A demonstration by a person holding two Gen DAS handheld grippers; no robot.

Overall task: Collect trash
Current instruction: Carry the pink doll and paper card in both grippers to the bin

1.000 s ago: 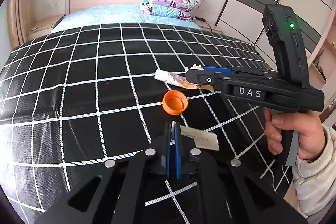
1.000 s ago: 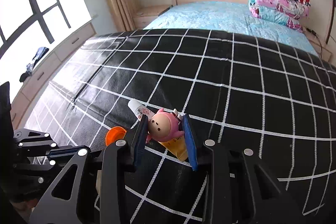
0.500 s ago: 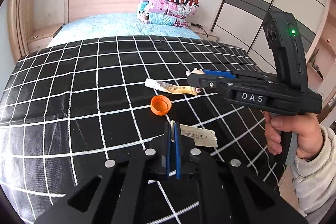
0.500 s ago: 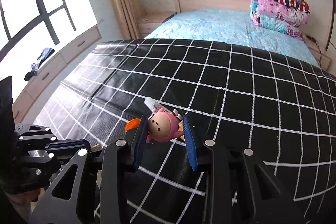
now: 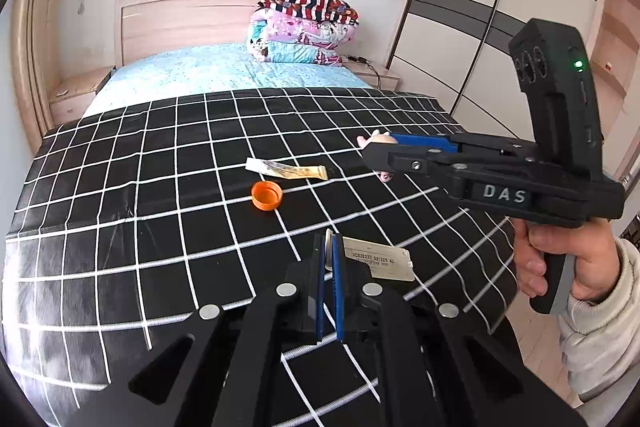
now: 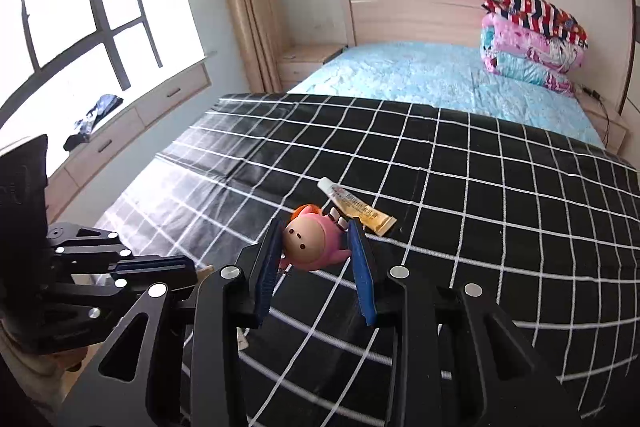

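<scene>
While the right gripper (image 6: 316,247) clamps a pink doll (image 6: 310,245) between its blue pads above the black checked bedcover (image 6: 480,187), the left gripper (image 5: 329,253) pinches the edge of a white paper tag (image 5: 380,263). An orange bottle cap (image 5: 267,195) and a squeezed ointment tube (image 5: 286,170) lie near each other on the cover

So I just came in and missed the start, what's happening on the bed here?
A person is clearing bits off the black checked cover with two handheld grippers. The right gripper is shut on a small pink doll, held above the cover. The left gripper is shut on a thin white card-like piece, beside a paper label. An orange bottle cap and a squeezed tube lie on the cover.
</scene>
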